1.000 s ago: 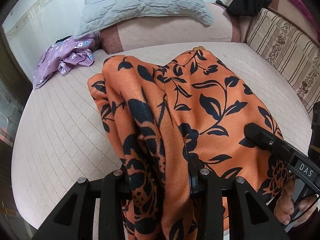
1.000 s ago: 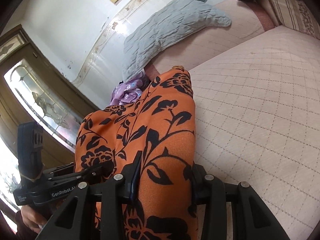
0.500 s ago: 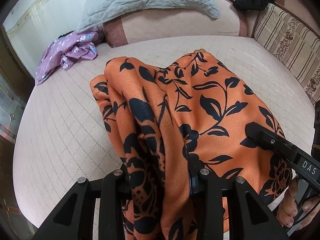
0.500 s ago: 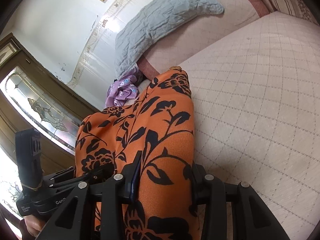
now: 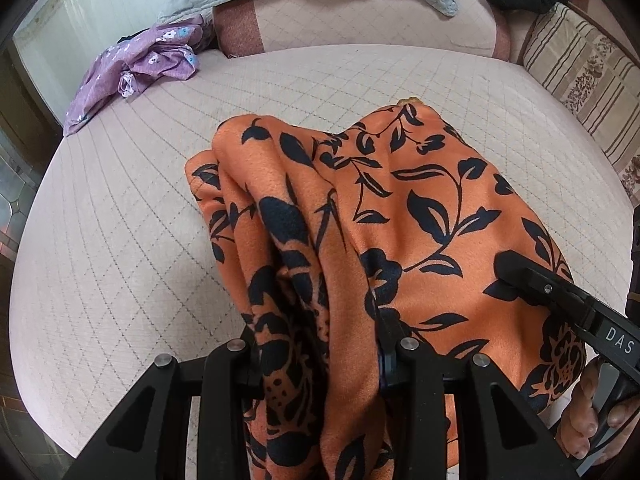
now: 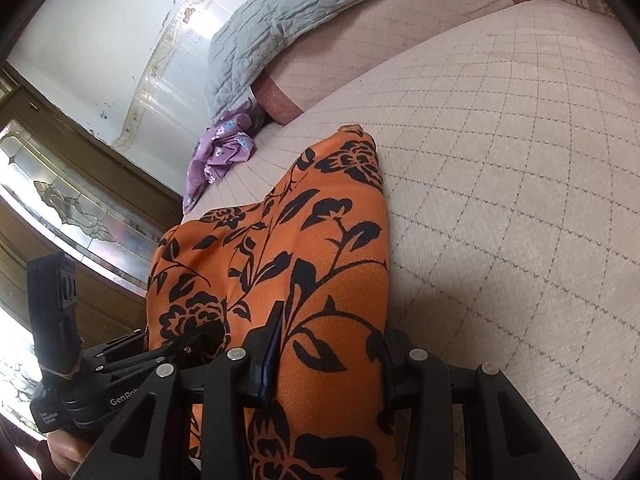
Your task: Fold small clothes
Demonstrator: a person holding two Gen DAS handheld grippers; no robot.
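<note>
Orange cloth (image 5: 420, 216): soft, light and floppy, likely a bit slippery; it hangs over the bed (image 5: 120, 240).
Left gripper (image 5: 316, 356): fingers partly closed, pinching a bunched edge.
Right gripper (image 6: 324, 364): fingers partly closed on the cloth too.
Best hold: corners or edges.
Purple cloth (image 5: 136, 68): at 10 o'clock.
</note>
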